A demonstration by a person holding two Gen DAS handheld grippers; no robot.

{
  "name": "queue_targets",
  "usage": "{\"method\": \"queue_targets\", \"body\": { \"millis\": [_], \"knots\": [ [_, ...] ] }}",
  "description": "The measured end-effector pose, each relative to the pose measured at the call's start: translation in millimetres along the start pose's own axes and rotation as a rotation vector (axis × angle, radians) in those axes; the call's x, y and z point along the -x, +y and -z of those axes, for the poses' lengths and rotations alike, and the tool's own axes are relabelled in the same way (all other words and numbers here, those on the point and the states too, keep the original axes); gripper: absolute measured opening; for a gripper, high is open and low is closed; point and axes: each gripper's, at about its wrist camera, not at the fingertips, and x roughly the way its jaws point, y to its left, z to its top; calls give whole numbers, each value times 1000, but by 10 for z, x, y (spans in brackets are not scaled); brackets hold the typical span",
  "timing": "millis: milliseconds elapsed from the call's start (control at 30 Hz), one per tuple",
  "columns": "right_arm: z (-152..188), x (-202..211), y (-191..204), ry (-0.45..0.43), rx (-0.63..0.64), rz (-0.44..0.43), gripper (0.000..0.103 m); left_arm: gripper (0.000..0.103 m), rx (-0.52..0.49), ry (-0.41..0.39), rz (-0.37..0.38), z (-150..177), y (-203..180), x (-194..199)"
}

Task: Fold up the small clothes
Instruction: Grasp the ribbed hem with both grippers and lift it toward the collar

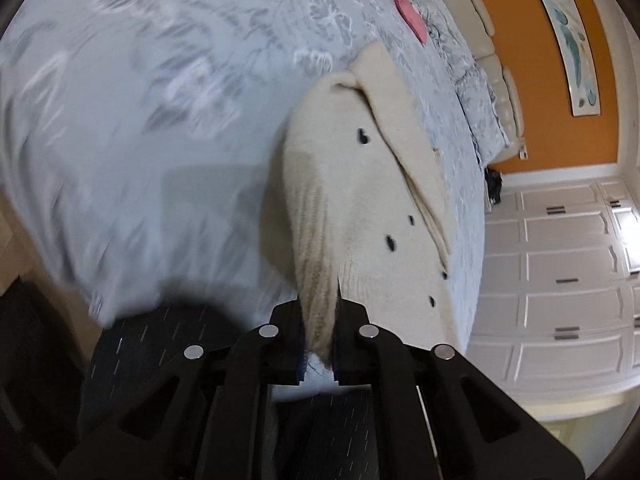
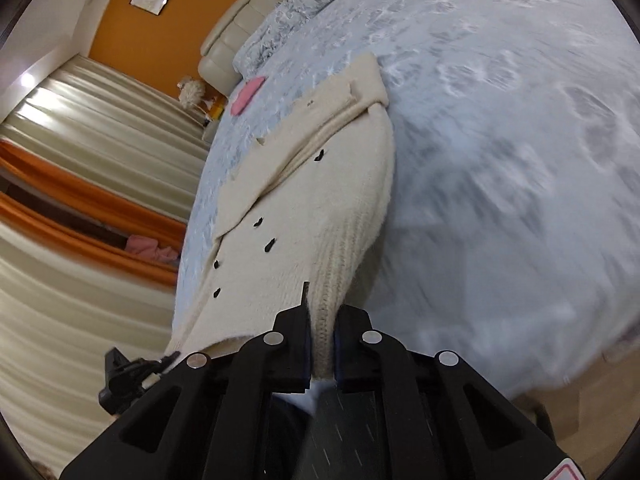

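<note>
A cream knit cardigan [image 1: 360, 208] with small black buttons hangs stretched over the bed. My left gripper [image 1: 319, 320] is shut on its ribbed hem at one corner. My right gripper [image 2: 322, 332] is shut on the ribbed hem at the other corner of the same cardigan [image 2: 320, 208]. The garment is lifted near the grippers, and its far end with a folded sleeve lies on the bedspread. The other gripper's black body [image 2: 120, 376] shows at the lower left of the right wrist view.
The bed has a pale blue floral bedspread [image 1: 140, 120] [image 2: 500, 140]. A pink item [image 1: 412, 20] [image 2: 248, 94] lies near the pillows. A cream headboard [image 2: 240, 28], orange wall, white wardrobe doors [image 1: 560, 280] and curtains [image 2: 80, 160] surround the bed.
</note>
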Motion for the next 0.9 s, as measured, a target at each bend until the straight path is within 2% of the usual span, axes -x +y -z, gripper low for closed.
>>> {"method": "queue_targets", "body": {
  "millis": [100, 267, 433, 533, 600, 667, 733, 800, 867, 900],
  "knots": [
    [386, 202, -90, 48, 0, 14, 7, 7, 18, 36, 9, 330, 166, 225],
    [989, 613, -181, 87, -41, -4, 7, 7, 41, 46, 50, 785, 300, 669],
    [1155, 1094, -48, 39, -49, -56, 7, 7, -17, 6, 64, 1087, 209, 1156],
    [930, 1265, 148, -21, -16, -119, 7, 7, -28, -16, 93, 996, 75, 1257],
    [621, 1278, 272, -71, 31, -160, 7, 7, -68, -30, 135, 754, -142, 1206],
    [240, 1196, 373, -124, 52, -194, 7, 7, -137, -71, 132, 487, -435, 1109],
    [-225, 985, 430, -168, 63, -197, 7, 7, -196, -128, 128, 146, -745, 958],
    [-661, 658, 414, -173, 33, -192, 7, 7, -234, -168, 129, -221, -1036, 722],
    [-1091, 195, 329, -150, -28, -186, 8, 8, -245, -215, 79, -553, -1247, 432],
    [-1235, 16, 277, -160, -52, -152, 10, 8, -265, -219, 58, -750, -1347, 196]
  ]
}}
